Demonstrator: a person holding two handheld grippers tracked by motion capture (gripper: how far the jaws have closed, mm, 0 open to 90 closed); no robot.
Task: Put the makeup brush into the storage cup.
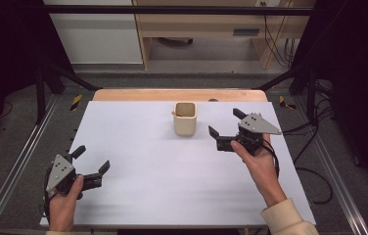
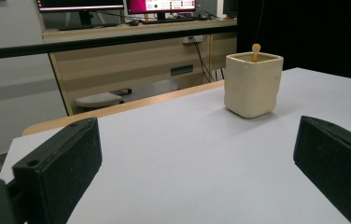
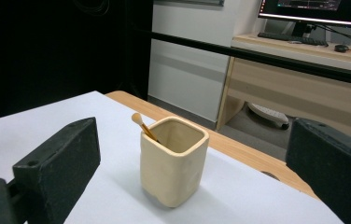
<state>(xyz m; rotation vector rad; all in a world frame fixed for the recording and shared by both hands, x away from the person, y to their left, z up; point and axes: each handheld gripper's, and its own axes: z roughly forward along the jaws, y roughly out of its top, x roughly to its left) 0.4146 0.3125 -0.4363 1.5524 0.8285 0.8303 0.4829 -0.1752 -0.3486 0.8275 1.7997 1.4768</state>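
White rectangular table sheet: 1. Square cream ceramic cup: 1, upright near far edge, 1 thin wooden stick inside. Right gripper just beside cup, jaws wide apart, empty. Left gripper near front-left, released, empty.

Place: a lab or office workroom fitted out as a recording station.
Frame: black metal rails and struts run around the table, with dark curtains on both sides.
Table: a wooden top under a plain white sheet.
Desk: a light wooden desk behind carries lit monitors and a keyboard.
Cabling: black cables hang from the desk and trail over the grey carpeted floor.
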